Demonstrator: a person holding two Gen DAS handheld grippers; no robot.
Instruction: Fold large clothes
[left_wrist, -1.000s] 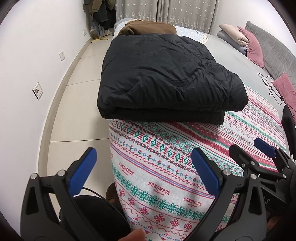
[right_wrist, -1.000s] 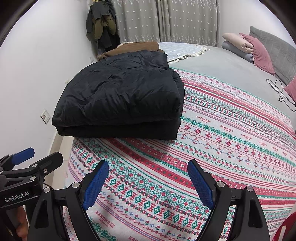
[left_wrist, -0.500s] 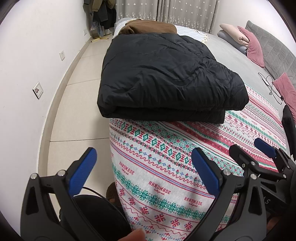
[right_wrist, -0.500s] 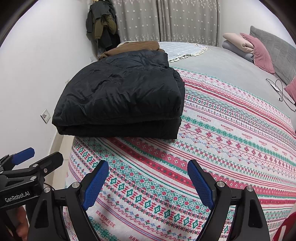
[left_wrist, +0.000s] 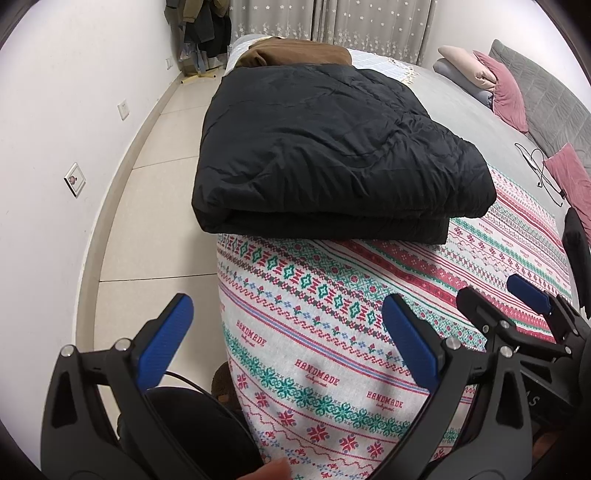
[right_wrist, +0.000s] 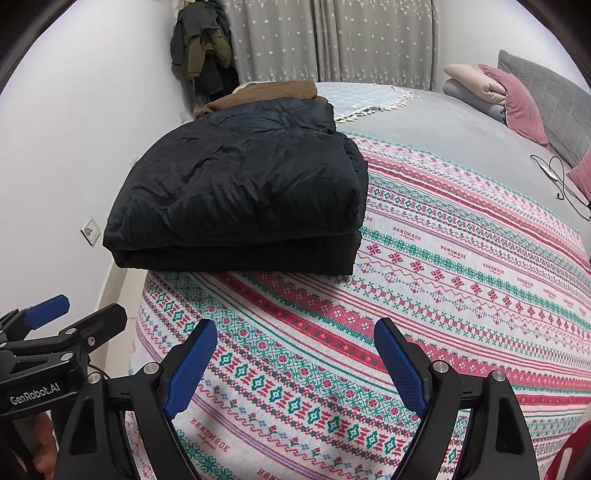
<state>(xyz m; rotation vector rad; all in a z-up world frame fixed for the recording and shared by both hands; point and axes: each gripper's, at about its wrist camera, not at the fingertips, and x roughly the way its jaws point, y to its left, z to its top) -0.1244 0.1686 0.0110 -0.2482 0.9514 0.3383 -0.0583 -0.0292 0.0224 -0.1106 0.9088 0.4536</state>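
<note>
Black folded coat on the bed sits at 12 o'clock from left tool, 11 from right tool, long axis crosswise, left nearer, both released and empty.

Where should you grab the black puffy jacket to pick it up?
Probably the folded black puffer jacket is best taken at its near edge, coming in low from the camera side. There the stacked layers face both open grippers, so each pair of jaws could close over the whole thickness, one near each front corner.
</note>
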